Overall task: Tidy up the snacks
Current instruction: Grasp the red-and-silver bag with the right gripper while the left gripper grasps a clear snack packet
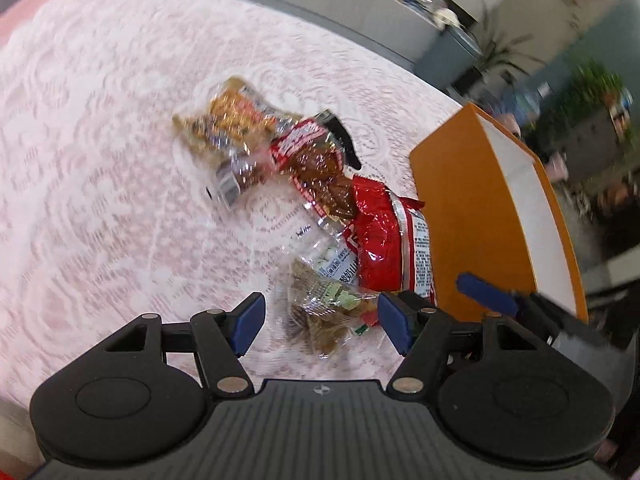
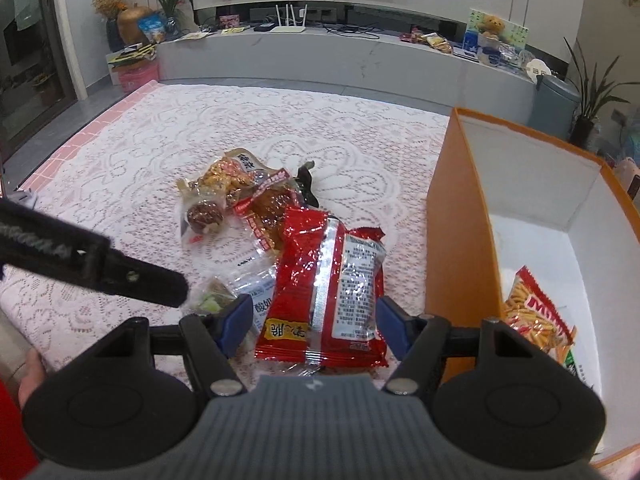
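Left gripper (image 1: 321,322): jaws are held spread, nothing pinched; a clear packet of small wrapped snacks (image 1: 326,314) is seen between the blue pads, untouched. Right gripper (image 2: 313,322): jaws likewise spread, framing the near end of a red foil packet (image 2: 326,284) without contact. More snack packets (image 2: 236,196) are piled beyond it. An orange box (image 2: 460,240) is placed just right, one striped packet (image 2: 536,316) inside.

Two matching handheld grippers, black with blue pads

The left gripper (image 1: 320,316) and right gripper (image 2: 314,322) share ribbed grey bodies, round black housings, silver pivot screws and blue rubber fingertip pads.
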Demonstrator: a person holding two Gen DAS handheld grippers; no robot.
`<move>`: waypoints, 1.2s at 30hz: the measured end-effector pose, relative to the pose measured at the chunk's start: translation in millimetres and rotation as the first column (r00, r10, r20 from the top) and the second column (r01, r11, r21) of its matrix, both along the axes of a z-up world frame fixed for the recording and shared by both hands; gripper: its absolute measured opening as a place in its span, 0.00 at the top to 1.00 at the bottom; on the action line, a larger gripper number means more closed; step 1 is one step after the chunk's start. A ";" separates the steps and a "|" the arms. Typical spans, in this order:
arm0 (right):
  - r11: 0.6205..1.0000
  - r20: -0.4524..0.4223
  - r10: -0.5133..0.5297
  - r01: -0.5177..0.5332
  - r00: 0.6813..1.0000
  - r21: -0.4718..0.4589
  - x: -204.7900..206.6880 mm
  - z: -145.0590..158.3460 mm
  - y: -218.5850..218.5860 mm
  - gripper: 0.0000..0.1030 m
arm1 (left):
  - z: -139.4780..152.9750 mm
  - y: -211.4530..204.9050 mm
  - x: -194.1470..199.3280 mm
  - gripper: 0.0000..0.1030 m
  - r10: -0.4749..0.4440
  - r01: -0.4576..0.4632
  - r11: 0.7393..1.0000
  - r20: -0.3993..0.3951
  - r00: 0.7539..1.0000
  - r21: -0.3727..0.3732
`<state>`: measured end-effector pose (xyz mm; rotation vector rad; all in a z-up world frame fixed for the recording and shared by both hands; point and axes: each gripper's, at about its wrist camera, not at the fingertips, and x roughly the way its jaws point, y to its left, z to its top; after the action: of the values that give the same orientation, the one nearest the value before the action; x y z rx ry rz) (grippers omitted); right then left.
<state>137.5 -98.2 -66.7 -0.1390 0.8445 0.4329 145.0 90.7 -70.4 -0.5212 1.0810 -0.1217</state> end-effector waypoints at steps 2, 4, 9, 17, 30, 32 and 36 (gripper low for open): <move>1.000 0.000 -0.010 0.010 1.000 0.003 -0.6 -3.8 0.6 0.36 | -7.3 -1.2 -0.2 0.27 0.024 -0.025 0.999 -0.013 1.000 -0.041; 1.000 0.005 -0.010 0.011 1.000 -0.010 -0.6 -7.8 2.8 0.37 | -12.0 -2.0 -0.3 0.27 0.057 -0.058 0.996 -0.029 0.998 -0.067; 0.998 0.001 -0.018 0.018 1.000 -0.059 2.0 -15.6 8.6 0.39 | -22.6 -4.0 3.2 0.27 0.111 -0.118 0.989 -0.079 0.991 -0.093; 0.998 -0.050 -0.015 0.012 0.999 -0.069 10.4 -30.1 15.7 0.36 | -34.9 -13.7 12.7 0.29 0.125 -0.131 0.991 -0.125 0.984 -0.037; 0.998 -0.056 -0.013 0.009 0.998 -0.059 11.1 -31.5 14.2 0.34 | -32.8 -22.3 15.4 0.42 0.045 -0.041 0.998 -0.081 0.996 0.054; 0.999 -0.050 -0.005 0.003 0.999 -0.038 10.8 -29.1 12.6 0.33 | -29.1 -18.9 15.0 0.42 0.044 -0.039 0.996 -0.069 0.997 0.080; 0.998 0.018 0.011 -0.010 1.000 -0.057 9.9 -24.2 17.0 0.33 | -18.4 -6.3 12.0 0.42 0.061 -0.058 0.989 -0.024 0.998 0.134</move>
<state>147.4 -81.2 -90.9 -0.1999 0.8385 0.4168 157.1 84.4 -88.8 -0.4356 1.0921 0.0104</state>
